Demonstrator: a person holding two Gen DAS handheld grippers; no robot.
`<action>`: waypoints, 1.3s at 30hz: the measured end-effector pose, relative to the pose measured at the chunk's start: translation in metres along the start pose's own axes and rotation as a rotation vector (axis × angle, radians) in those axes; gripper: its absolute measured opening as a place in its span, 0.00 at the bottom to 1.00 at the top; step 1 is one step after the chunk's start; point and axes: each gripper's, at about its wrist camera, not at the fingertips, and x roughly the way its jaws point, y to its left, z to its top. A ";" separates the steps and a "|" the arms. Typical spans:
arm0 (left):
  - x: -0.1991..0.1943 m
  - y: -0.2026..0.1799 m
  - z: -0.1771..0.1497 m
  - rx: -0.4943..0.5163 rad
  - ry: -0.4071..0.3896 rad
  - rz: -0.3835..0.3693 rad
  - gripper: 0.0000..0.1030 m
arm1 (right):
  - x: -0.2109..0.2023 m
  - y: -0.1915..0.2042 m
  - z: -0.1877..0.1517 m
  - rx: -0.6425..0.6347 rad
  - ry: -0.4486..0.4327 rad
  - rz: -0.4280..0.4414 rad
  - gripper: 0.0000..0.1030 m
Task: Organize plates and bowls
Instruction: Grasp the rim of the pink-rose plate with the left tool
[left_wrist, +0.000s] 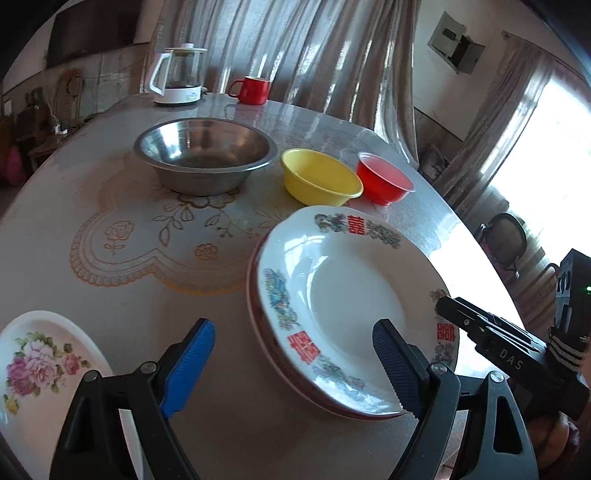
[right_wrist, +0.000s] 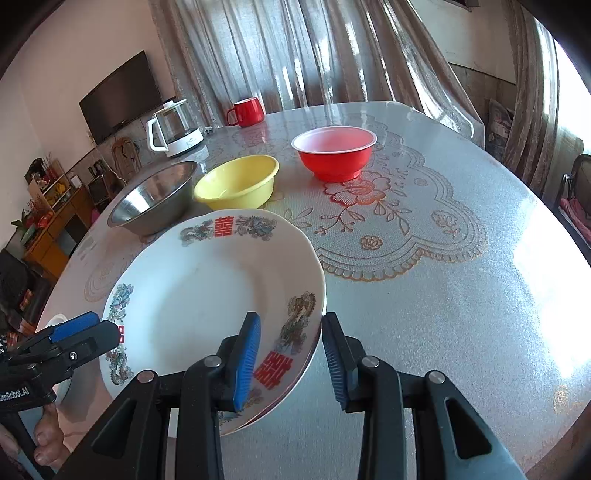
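- Step in hand: plate stacking. The dragon plate sits on top of a second plate, of which only a dark red rim shows at the stack's near-left edge. Judged as just placed, or being squared up.
- Left gripper: released, jaws wide. One pad hangs over the bare table, the other over the plate's well; neither presses on anything.
- Right gripper: jaws part-closed and straddling the stack's near rim, left pad above the plate face, right pad off the edge. A gap shows on both sides, so it reads as not clamped; contact under the rim can't be confirmed from this angle.
- Stack location: near side of the table, centre, in front of the bowls.
- Next move, est.: back the right gripper off the rim w/o dragging the top plate, then fetch the flower plate at near left and add it to the stack. The left gripper is closest and already wide enough for a rim grab.
- After that: nest the bowls. Steel bowl is largest, yellow bowl mid, red bowl smallest; all stand apart in a row behind the stack.
- Plate appearance: white glazed, deep well, wide scalloped rim w/ red double-happiness characters alternating w/ dragon and phoenix motifs. Glossy, so likely slippery against the pads.
- Risk: top plate sits slightly off-centre; a nudge could slide it.
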 end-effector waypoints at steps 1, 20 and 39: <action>-0.005 0.006 0.000 -0.015 -0.009 0.013 0.86 | -0.001 0.000 0.001 0.001 -0.006 -0.001 0.33; -0.076 0.096 -0.009 -0.111 -0.157 0.343 1.00 | -0.017 0.083 -0.002 -0.178 0.006 0.389 0.44; -0.117 0.180 -0.071 -0.243 -0.106 0.441 1.00 | 0.040 0.201 -0.045 -0.334 0.287 0.674 0.46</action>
